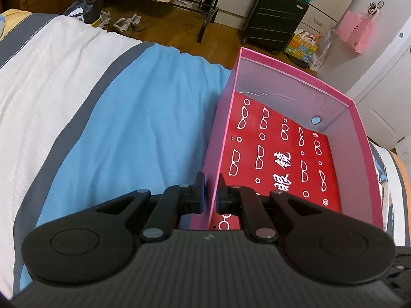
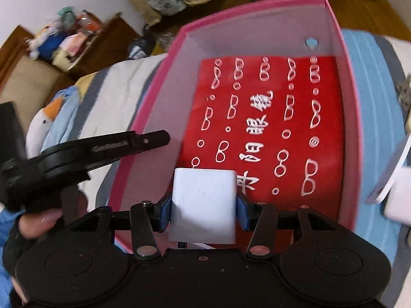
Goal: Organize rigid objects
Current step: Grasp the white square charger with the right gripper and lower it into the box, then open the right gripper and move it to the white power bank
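Steadying the box while a white block goes in

Left gripper (image 1: pixel 210 195) pinched on the pink box (image 1: pixel 357 138) wall, lower centre; right gripper (image 2: pixel 203 211) clamped on a block (image 2: pixel 204 205) over the red case (image 2: pixel 269 128), bottom centre. Smooth, rigid, likely light plastic; flat sides suit the pads. Thin card wall, easily crushed

Both grippers are matte black with round pivot discs, silver screw heads and blue-padded fingers (image 2: pixel 242 211), while a bare thumb (image 2: pixel 41 222) shows beside a blue sleeve.
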The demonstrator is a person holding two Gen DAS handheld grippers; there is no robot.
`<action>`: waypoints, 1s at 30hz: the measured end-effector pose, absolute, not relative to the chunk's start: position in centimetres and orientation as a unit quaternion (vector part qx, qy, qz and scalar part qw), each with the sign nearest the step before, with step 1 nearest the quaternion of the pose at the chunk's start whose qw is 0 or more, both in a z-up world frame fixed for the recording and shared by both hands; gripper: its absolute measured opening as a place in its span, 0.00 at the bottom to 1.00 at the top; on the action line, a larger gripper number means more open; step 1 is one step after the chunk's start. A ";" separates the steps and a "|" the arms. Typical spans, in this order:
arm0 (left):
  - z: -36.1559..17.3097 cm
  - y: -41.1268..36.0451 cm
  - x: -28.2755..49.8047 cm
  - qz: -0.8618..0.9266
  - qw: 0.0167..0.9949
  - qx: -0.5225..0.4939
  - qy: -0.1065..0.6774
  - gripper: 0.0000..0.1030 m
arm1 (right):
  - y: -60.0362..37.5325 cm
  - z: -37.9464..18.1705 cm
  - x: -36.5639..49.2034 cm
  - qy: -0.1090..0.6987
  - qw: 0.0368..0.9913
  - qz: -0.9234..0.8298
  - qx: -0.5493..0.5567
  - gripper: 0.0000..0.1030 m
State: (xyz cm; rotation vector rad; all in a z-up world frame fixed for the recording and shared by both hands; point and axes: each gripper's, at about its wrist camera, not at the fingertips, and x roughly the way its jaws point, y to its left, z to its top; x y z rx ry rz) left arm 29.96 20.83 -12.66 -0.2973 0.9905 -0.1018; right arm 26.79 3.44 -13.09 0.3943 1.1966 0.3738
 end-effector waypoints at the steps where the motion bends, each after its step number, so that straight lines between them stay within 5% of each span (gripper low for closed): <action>1: -12.7 20.8 30.0 -0.048 0.868 -0.142 0.474 0.07 | 3.7 -13.5 26.9 0.558 0.789 0.173 0.189 0.54; 14: -12.5 20.4 29.9 -0.044 0.871 -0.133 0.471 0.07 | 1.3 -10.2 24.9 0.532 0.810 0.178 0.170 0.56; 21: -12.4 20.2 29.9 -0.038 0.871 -0.129 0.473 0.07 | -6.6 -4.8 21.6 0.479 0.848 0.181 0.140 0.54; 30: -12.6 19.6 29.8 -0.021 0.870 -0.113 0.479 0.06 | -15.4 -5.1 19.6 0.480 0.857 0.145 0.116 0.55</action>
